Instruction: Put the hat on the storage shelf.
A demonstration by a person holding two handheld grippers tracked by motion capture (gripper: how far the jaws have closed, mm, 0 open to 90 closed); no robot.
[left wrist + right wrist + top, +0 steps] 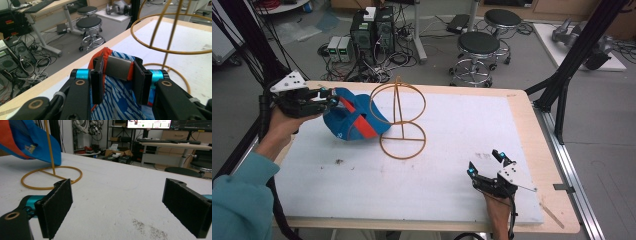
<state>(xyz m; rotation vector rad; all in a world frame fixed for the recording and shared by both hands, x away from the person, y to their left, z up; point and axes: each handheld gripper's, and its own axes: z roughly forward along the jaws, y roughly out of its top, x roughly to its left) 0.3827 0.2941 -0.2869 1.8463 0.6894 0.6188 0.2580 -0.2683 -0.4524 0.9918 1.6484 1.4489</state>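
Two grippers we see: left gripper (pixel 118 82) grasps the blue cap (pixel 354 120) beside the wire stand (pixel 399 117), apparently lifted; right gripper (pixel 485 164) is released.

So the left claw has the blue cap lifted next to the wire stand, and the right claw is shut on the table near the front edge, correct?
Not quite. The right claw is open, not shut: the right gripper view shows its pads wide apart with bare table between them. The rest holds: the left claw has the blue cap lifted beside the wire stand.
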